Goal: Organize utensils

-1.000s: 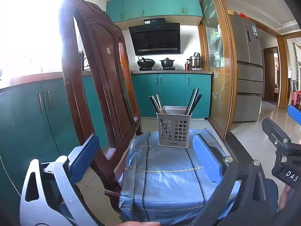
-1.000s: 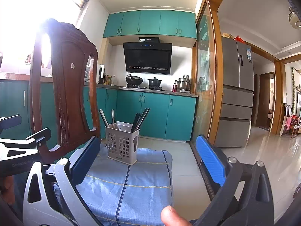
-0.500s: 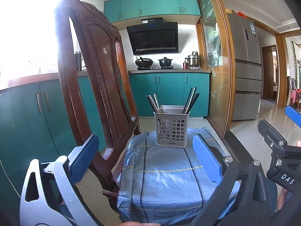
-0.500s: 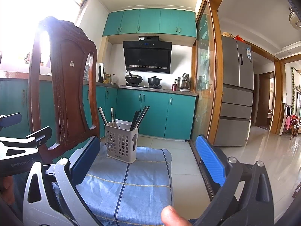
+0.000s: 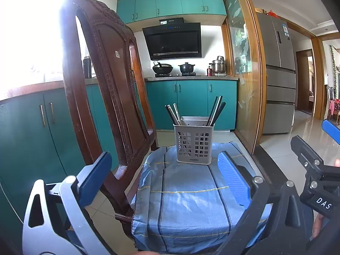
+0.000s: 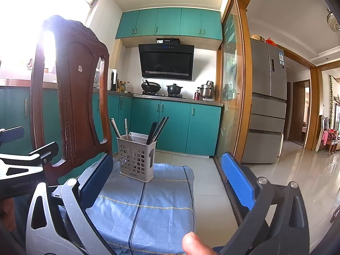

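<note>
Left wrist camera looks down my left gripper, whose fingers stand wide apart with nothing between them. Past them a blue striped cloth covers a seat, and on its far part stands a grey slotted holder, upright. Dark chopsticks lean out of its right side, and a mixed bunch of lighter and dark sticks leans out of the left. A wooden chair back rises just beside the cloth on the left.

From the right wrist camera, my right gripper is spread just as wide and equally empty. The holder sits near my left-hand finger there, well short of the tips, not touched by either tool.

Judging by what lies in view, the sorting looks nearly or wholly finished: every stick I can see already stands in the holder, parted into two groups, and the cloth around it shows no loose pieces. I cannot see inside the middle compartment, nor the floor near me, so something may remain out of sight. If anything is left, it is probably tidying the bunches or pulling both tools back.
</note>
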`<state>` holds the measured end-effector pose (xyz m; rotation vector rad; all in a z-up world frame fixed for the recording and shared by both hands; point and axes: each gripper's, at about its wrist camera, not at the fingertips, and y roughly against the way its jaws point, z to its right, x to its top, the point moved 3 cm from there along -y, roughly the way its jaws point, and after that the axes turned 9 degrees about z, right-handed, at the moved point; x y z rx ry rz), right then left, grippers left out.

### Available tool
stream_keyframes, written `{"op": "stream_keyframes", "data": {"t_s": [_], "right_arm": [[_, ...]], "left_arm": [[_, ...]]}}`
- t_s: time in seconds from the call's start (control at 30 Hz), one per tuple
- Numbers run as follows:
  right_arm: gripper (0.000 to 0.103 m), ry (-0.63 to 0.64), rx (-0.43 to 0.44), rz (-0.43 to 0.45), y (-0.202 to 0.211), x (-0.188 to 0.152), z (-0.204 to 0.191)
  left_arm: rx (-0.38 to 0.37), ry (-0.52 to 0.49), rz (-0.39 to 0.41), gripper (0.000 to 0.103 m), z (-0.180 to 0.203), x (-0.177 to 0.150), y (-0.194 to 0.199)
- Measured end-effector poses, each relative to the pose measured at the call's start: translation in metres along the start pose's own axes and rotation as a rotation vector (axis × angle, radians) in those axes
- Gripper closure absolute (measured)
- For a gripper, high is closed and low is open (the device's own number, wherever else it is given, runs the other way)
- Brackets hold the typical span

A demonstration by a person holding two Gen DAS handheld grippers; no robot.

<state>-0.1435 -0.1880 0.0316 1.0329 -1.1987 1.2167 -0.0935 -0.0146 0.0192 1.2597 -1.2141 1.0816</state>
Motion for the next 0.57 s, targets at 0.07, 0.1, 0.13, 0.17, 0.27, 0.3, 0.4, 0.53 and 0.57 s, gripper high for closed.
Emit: {"op": "stream_keyframes", "data": {"t_s": [0.07, 0.1, 0.13, 0.17, 0.27, 0.3, 0.4, 0.53, 0.57], "right_arm": [[0.003, 0.001, 0.000, -0.003, -0.001, -0.002, 0.001], [0.003, 0.002, 0.000, -0.004, -0.002, -0.003, 0.001], [0.003, 0.001, 0.002, -0.007, -0.004, -0.004, 0.001], [0.003, 0.001, 0.003, -0.009, -0.005, -0.004, 0.001], [0.003, 0.002, 0.005, -0.015, -0.009, -0.005, 0.001], [0.003, 0.002, 0.006, -0.017, -0.010, -0.006, 0.001], [0.003, -0.002, 0.004, -0.027, -0.014, -0.009, 0.002], [0.003, -0.019, 0.009, -0.113, -0.037, -0.021, 0.004], [0.003, -0.018, 0.016, -0.156, -0.047, -0.026, 0.004]], "left_arm": [[0.001, 0.003, -0.009, 0.004, 0.000, -0.001, -0.003], [0.002, 0.004, -0.012, 0.004, 0.000, -0.002, -0.004], [0.003, 0.005, -0.015, 0.004, -0.001, -0.002, -0.005], [0.004, 0.005, -0.016, 0.004, -0.001, -0.003, -0.006], [0.008, 0.005, -0.016, 0.004, -0.002, -0.003, -0.009], [0.008, 0.005, -0.017, 0.004, -0.001, -0.003, -0.010], [0.002, 0.004, -0.028, 0.004, 0.001, -0.005, -0.014], [0.001, 0.007, -0.064, 0.004, 0.002, -0.010, -0.023], [0.000, 0.008, -0.077, 0.004, 0.002, -0.012, -0.026]]}}
